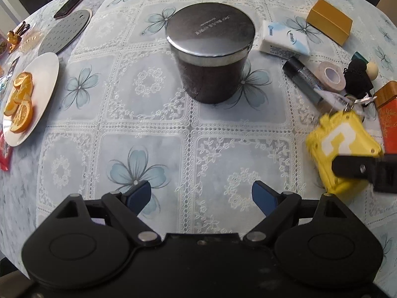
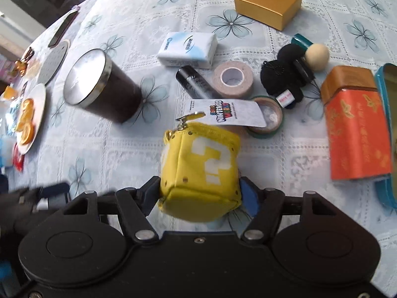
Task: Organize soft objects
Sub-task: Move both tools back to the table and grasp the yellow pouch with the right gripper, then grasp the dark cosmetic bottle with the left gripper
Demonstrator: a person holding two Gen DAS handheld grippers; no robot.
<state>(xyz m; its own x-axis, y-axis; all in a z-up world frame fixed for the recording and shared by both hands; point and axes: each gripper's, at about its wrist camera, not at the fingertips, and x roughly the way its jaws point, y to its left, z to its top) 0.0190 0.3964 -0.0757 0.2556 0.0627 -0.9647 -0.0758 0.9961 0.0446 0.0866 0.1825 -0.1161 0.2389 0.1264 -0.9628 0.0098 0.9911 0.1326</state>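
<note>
A yellow plush question-mark cube pouch with a zipper and a white paper tag is held between my right gripper's fingers, lifted a little over the table. It also shows in the left wrist view, at the right edge. My left gripper is open and empty, low over the tablecloth in front of a dark lidded canister. A white tissue pack and a black soft pouch lie beyond the cube.
A gold box, beige tape roll, green tape roll, black tube, orange tin and teal tin crowd the right. A plate of orange slices, grey trivet and phone lie left.
</note>
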